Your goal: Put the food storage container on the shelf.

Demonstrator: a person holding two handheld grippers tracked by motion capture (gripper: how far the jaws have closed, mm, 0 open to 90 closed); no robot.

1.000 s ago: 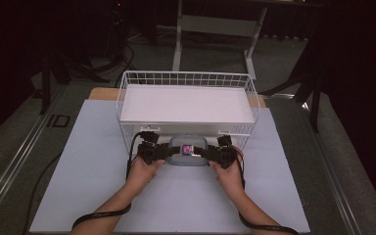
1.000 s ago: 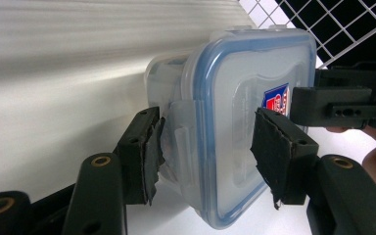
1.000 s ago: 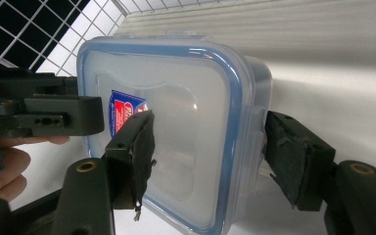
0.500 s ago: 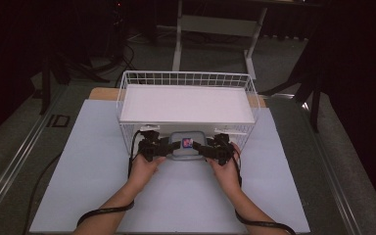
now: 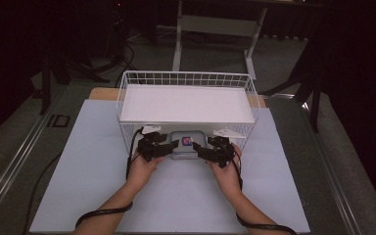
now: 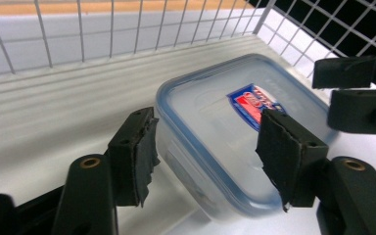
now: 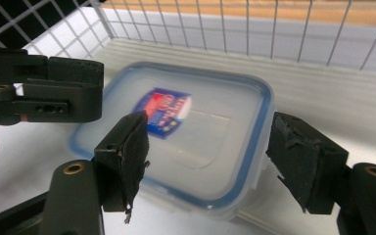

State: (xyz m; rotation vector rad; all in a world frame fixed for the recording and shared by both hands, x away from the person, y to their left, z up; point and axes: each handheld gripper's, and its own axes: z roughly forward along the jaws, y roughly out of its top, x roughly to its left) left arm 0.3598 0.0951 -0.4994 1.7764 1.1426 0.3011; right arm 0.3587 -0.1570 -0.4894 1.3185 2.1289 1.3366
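A clear plastic container point(image 5: 188, 144) with a blue-rimmed lid and a red and blue label lies flat on the white mat, half under the wire rack point(image 5: 186, 78). My left gripper point(image 5: 169, 145) is at its left end and my right gripper point(image 5: 201, 149) at its right end. In the left gripper view the jaws of the left gripper point(image 6: 208, 127) straddle a corner of the container point(image 6: 215, 122). They have just been opening. In the right gripper view the right gripper point(image 7: 213, 132) spans the container point(image 7: 210, 132). It has also been opening, with a gap at its right pad point(image 7: 303, 166).
The rack's white shelf board point(image 5: 186, 104) overhangs the container, and wire mesh point(image 6: 127, 29) closes the back and sides. The white mat point(image 5: 93, 166) covers the table around my hands. Grey floor and metal rails point(image 5: 10, 161) flank the table.
Both pairs of jaws stand a little wider than a second ago. The hands and the container have barely shifted.
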